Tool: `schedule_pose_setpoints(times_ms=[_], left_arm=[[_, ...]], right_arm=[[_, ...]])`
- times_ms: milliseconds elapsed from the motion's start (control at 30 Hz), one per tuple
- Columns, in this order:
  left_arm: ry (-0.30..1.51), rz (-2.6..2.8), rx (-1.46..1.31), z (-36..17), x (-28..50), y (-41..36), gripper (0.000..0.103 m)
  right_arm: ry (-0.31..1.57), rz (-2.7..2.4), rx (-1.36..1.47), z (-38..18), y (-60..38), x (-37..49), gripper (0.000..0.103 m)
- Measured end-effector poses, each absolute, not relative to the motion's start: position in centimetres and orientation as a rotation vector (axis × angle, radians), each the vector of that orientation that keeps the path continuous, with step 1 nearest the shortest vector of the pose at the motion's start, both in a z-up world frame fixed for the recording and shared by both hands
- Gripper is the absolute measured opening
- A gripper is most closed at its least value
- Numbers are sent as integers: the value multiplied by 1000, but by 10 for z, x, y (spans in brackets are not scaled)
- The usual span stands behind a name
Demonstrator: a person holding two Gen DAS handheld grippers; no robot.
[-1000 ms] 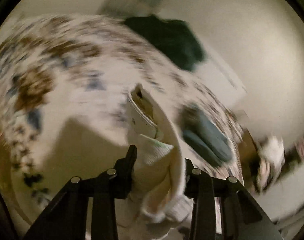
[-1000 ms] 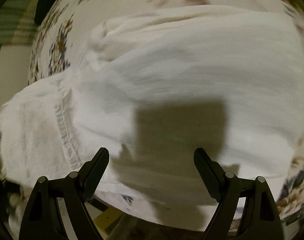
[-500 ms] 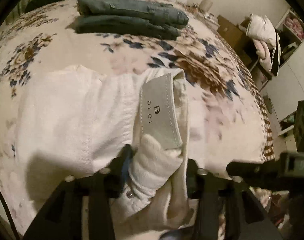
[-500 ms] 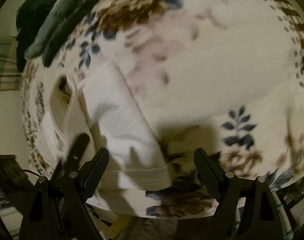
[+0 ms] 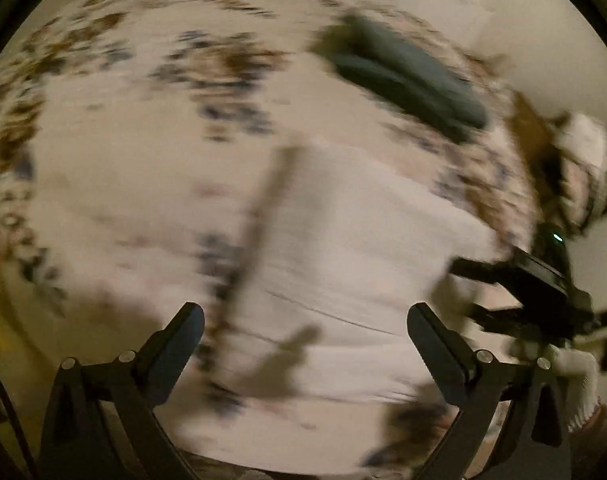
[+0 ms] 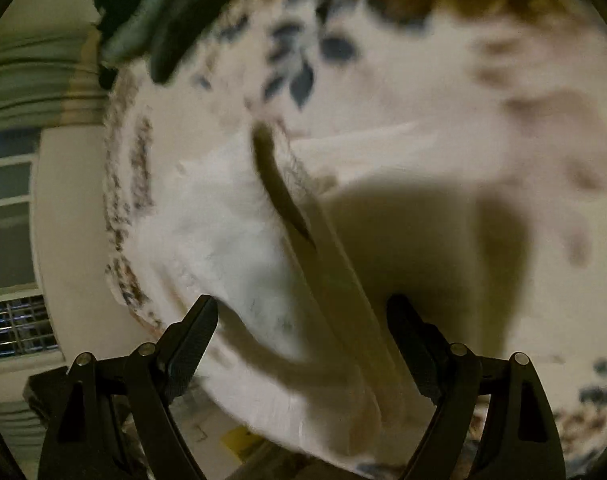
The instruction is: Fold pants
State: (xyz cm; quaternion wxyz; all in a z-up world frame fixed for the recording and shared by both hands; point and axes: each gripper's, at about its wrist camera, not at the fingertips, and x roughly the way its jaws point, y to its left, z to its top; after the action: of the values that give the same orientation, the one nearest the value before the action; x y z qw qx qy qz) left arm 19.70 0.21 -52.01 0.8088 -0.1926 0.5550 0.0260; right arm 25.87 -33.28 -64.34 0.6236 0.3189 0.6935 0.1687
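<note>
The white pants lie folded on the floral bedspread; the view is blurred by motion. My left gripper is open and empty just above the pants' near part. My right gripper is open too, with the pants and a raised fold edge below it, nothing between the fingers. The right gripper also shows at the right edge of the left wrist view.
A stack of folded dark grey-green pants lies further back on the bed, also in the right wrist view. A dark garment sits behind it. The bed edge and floor lie near the right gripper.
My left gripper has let go of the waistband and opened. It has swung away over the folded pants. The right gripper has shifted left over the pants, still open.
</note>
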Motion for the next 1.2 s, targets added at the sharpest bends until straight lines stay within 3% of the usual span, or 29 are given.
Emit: schedule_pose_setpoints(times_ms=[33,67,167,300,433,500,533,600,667,733,767,800,833,1000,1133,1167,1200], left_arm=[[1192,81,-420,-525,200,13,103],[1193,103,-430,-530,202,23,103],[1180,128,-442,-531,208,39,103],[1167,85,-466,-529,228,28,103],[1193,-15,-496,-538,257,5,103],[1219,-69,-511,-547,277,-9,103],[1233,-90,-507,-551,289,-15,103],[1247,-137,-491,-556,310,-26,103],[1267,-175,-438,-563,335,-37,103],[1288,-230,-376,-570,359,-51,103],[1318,-264,-354,-575,371,-58,103],[1346,-293,-348,-581,379,-63,103],[1366,-299,-343,-584,383,-64,103],[1340,-320,-413,-564,382,-46,103],[1352,-300,-499,-569,369,-33,103],[1370,-294,-510,-574,367,-33,103],[1389,-301,-537,-581,364,-35,103]], right_arm=[[1565,387,740,-643,-328,260,72],[1533,402,738,-637,-325,260,22],[1483,401,721,-607,-331,247,15],[1431,265,689,-571,-375,217,14],[1526,151,723,-601,-422,196,20],[1633,137,787,-628,-434,197,45],[1629,128,796,-631,-438,199,51],[1574,133,816,-627,-446,205,74],[1527,149,854,-628,-450,213,80],[1546,182,880,-643,-443,223,80],[1546,188,890,-648,-443,227,75],[1524,210,898,-652,-436,233,39],[1496,211,867,-646,-434,237,12],[1301,162,715,-583,-438,251,10],[1416,155,726,-616,-444,268,11],[1461,154,765,-629,-447,270,20],[1479,146,782,-634,-452,269,38]])
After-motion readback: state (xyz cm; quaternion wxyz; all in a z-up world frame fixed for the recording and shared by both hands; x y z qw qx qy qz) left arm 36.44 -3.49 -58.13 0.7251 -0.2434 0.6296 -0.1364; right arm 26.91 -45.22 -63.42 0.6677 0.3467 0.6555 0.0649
